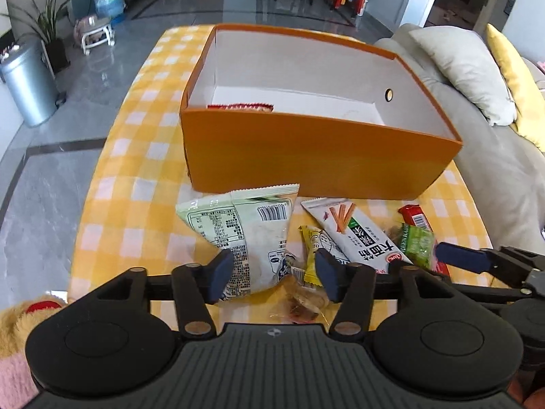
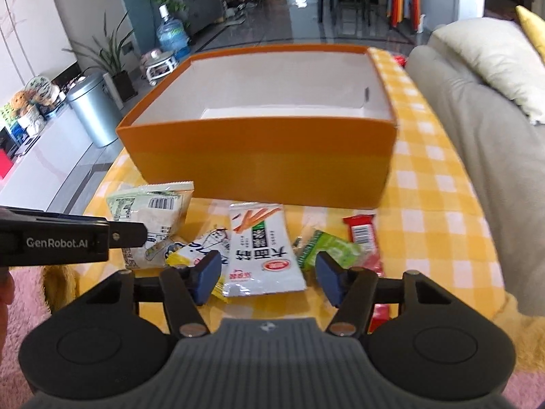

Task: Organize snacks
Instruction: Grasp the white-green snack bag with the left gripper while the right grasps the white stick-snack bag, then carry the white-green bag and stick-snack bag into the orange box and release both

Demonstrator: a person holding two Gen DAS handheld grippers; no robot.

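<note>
Both tools are hanging over a loose heap of snack packets lying on the worktop (image 1: 112,184), which is covered in a yellow-and-white checked cloth, just in front of the open orange cardboard box (image 1: 306,156) with the white lining. One red-edged packet (image 1: 242,106) is already lying inside the box against its near wall.

The left gripper (image 1: 270,271) is standing about half open with nothing pinched; its blue fingers (image 1: 221,272) are straddling the lower end of the pale green crimped plastic pouch (image 1: 248,235), beside a small yellow sachet (image 1: 311,255). The right gripper (image 2: 267,272) is likewise parted and empty, its fingers (image 2: 207,276) bracketing the bottom of the long white foil packet printed with orange sticks (image 2: 262,248). Next to it are lying a crinkly green wrapper (image 2: 327,250) and a slim red bar wrapper (image 2: 362,238).

These packets are probably all light, soft and slick: the film is likely to buckle and slide rather than resist. The green pouch looks puffy, so squeezing its middle risks crushing what is inside; pinching it across the flat crimped seam or a corner seems safer. The white packet looks flat and thin, so nipping it across its narrow width near one end should be lifting it cleanly. The packets are overlapping, so a neighbour may be dragged along.
</note>
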